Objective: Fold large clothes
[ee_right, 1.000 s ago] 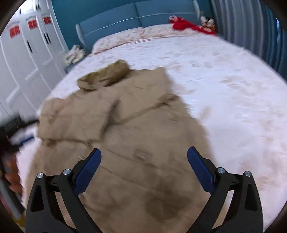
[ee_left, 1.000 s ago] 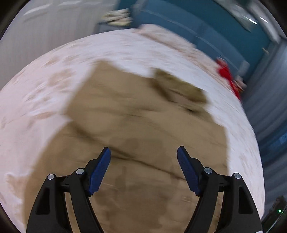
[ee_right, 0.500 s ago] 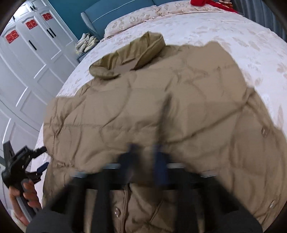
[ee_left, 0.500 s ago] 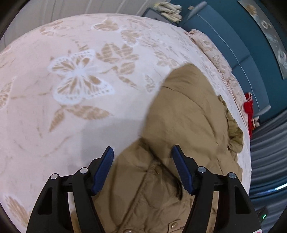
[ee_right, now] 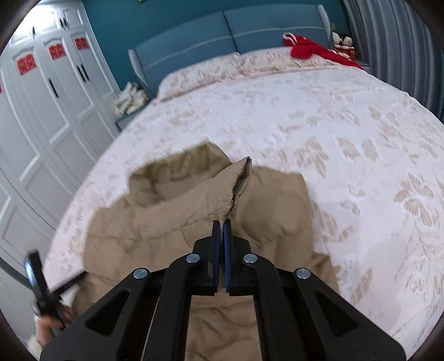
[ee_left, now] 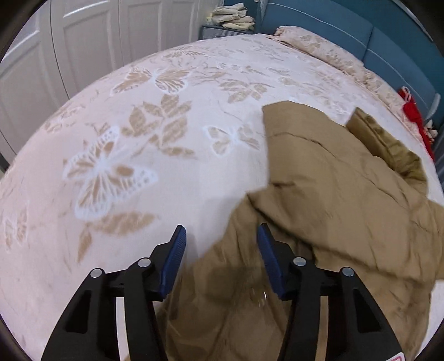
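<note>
Between the jaws of the left gripper (ee_left: 219, 236) lies the edge of a tan padded jacket (ee_left: 341, 211) — the blue pads stand apart on either side of it, not pressing, and they are closing. To the left of those jaws there is only the bedspread (ee_left: 116, 155), pale pink with beige leaves and white butterflies. Ahead and to the right of them the jacket spreads over the bed, one flap folded back on itself, its darker collar (ee_left: 388, 150) at the far right. Beyond, past the bed's edge, stand white wardrobe doors (ee_left: 69, 44), a stack of folded cloths (ee_left: 233, 18) and the blue headboard (ee_left: 333, 30).

In the right wrist view, far to the left of the jaws and low, the left gripper (ee_right: 36, 277) shows blurred at the bed's side with a hand (ee_right: 50, 325) under it. Directly at the right gripper (ee_right: 221, 222) the jaws are together, clamped on a ridge of the jacket (ee_right: 166, 227) — the fabric rises from the pads in a peak, with the zip edge (ee_right: 241, 177) running up ahead of them. The collar (ee_right: 177, 169) lies ahead and to the left of the jaws. To the right the bedspread (ee_right: 360, 144) is bare, and far ahead on the right lies a red cloth (ee_right: 305, 50) by the pillows (ee_right: 222, 69).
</note>
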{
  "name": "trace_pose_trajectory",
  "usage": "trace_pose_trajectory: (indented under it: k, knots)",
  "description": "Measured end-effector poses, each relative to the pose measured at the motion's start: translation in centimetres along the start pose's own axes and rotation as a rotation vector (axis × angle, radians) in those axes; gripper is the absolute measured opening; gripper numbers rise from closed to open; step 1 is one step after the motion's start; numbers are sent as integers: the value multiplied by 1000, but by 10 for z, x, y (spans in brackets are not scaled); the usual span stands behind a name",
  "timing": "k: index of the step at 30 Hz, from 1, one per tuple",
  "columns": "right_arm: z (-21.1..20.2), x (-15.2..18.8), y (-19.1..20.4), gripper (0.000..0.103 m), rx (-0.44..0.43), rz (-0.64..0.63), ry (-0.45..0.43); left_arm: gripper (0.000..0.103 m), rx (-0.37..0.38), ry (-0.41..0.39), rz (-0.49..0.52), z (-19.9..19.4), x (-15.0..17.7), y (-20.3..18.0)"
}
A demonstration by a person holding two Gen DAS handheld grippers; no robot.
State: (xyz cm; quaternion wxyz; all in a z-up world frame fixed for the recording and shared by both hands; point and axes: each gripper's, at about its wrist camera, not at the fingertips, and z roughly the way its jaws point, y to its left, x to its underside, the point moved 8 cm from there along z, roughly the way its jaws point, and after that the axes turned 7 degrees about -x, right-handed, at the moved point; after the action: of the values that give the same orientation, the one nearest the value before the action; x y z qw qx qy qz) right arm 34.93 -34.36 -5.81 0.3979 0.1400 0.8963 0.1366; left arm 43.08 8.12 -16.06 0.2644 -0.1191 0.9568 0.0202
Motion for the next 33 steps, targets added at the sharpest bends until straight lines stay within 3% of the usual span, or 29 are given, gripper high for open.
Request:
trace_pose_trajectory:
  k: [8,12,22,25,27,30,33]
  knots:
    - [36,39,-33,1,1,46,71,38,39,-32,-14,0,-16,-13]
    - [50,51,-42,2,46,-4,102,43,4,4,-19,22,-7,-9]
    - [73,75,-46,3,101,-78,140,46,-68,-65,31,20,-3,-14]
    - [63,76,-46,10,107,-59,154,46,-71,-65,25,2,1,-7]
    - [41,80,-47,23,126,-32,149,46,-47,-79,15,-18,5,0]
    - [5,76,-39,24,117,-28,92,46,3,-172,53,-64,-5,-2]
    - [-9,55,-9,24,60,-54,49,46,61,-224,105,-91,-22,-34]
